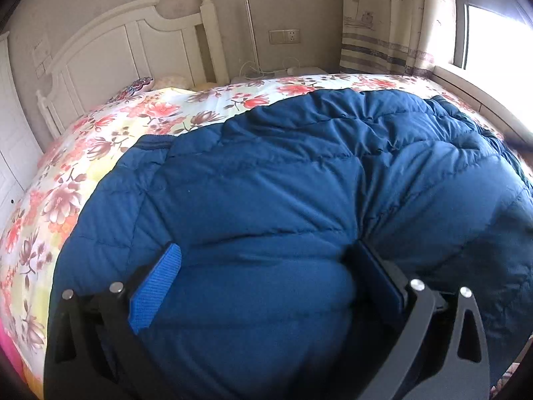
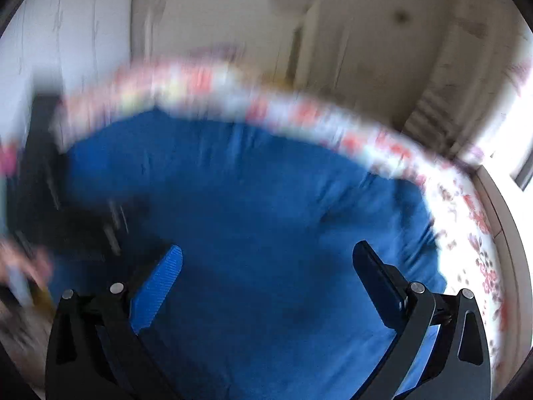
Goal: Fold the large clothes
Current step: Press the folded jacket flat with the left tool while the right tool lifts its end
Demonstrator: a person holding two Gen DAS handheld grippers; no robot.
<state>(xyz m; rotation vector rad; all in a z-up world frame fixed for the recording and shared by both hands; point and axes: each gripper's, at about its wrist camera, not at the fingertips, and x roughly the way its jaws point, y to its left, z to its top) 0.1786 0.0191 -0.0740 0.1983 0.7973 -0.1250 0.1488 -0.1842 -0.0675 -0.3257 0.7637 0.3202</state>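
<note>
A large dark blue puffer jacket [image 1: 283, 180] lies spread on a bed with a floral cover [image 1: 133, 116]. My left gripper [image 1: 266, 260] is open, its jaws wide apart, and a puffed bulge of the jacket sits between the blue pads [image 1: 156, 293]. In the blurred right wrist view the same jacket [image 2: 250, 200] fills the middle. My right gripper [image 2: 266, 266] is open and empty just above it. The left gripper's dark body [image 2: 50, 200] shows at the left, with a hand [image 2: 23, 266] behind it.
A white headboard [image 1: 116, 50] and pillows stand at the far end of the bed. A nightstand with cables [image 1: 283, 71], a curtain [image 1: 393, 16] and a bright window [image 1: 499, 33] are at the right. A white wardrobe [image 1: 10, 133] is at the left.
</note>
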